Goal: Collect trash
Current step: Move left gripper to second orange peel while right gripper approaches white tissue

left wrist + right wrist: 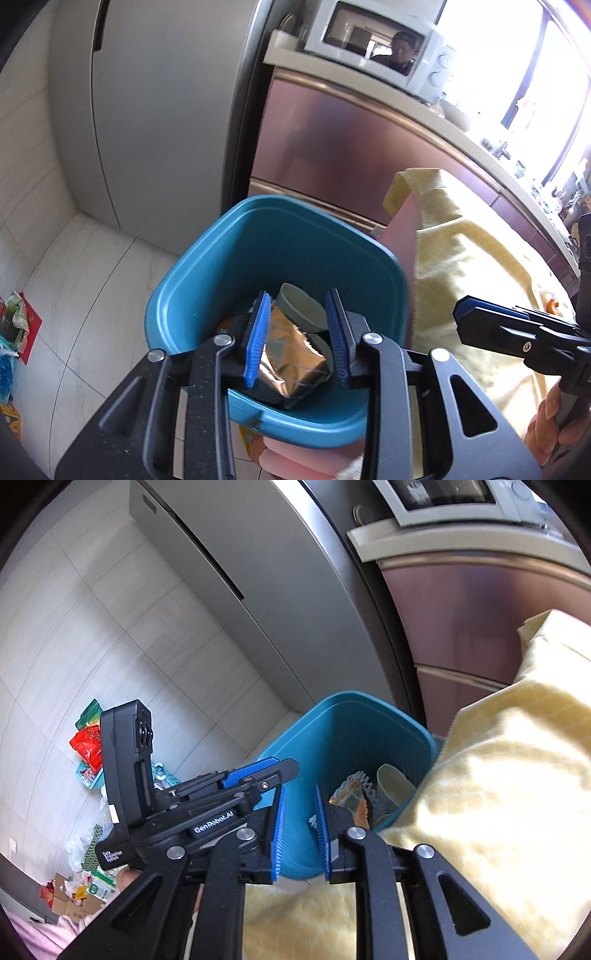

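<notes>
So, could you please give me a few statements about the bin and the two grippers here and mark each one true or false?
1. The teal bin already holds trash. True: a shiny gold wrapper lies inside.
2. The left gripper is clamped on the wrapper. False: its fingers stand apart above the bin, touching nothing.
3. The right gripper holds a bottle. False: nothing is between its fingers.
4. A yellow cloth lies beside the bin. True.
5. The floor is bare. False: packaging litter lies near the wall.
</notes>
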The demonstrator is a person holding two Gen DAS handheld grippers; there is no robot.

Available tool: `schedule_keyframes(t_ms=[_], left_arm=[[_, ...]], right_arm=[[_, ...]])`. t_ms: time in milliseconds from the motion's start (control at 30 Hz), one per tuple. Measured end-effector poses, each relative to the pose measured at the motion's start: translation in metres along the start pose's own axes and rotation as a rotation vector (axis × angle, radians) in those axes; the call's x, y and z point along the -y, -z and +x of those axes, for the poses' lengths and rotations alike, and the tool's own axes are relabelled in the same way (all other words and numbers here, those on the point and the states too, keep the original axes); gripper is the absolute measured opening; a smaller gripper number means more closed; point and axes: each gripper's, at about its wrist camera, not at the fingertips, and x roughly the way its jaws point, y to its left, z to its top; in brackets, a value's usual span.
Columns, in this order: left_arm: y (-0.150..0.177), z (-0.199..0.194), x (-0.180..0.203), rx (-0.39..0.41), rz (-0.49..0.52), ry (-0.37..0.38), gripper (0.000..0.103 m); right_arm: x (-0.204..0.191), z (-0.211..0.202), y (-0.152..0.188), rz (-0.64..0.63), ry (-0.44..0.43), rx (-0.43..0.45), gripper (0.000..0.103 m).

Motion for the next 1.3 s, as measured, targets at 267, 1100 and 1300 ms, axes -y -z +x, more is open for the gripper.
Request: schedule_keyframes(t_ms=[267, 1100, 1300], left_arm=[[0.003, -0.033, 0.045, 0.065, 0.092, 0.086, 0.039], [0.056, -0.021, 0.285, -0.022, 0.457, 0.396, 0.042], [0.058, -0.010, 0.314, -0.042, 0.494, 0.410, 0.042]], right_arm=[[0.001, -0.066, 0.014, -0.058, 0.052, 0.105, 0.029], [0.167, -0.259, 0.051, 0.199, 0.544, 0.332, 0.047], [0.216, -0.264, 0.048, 0.266, 0.598, 0.280, 0.057]])
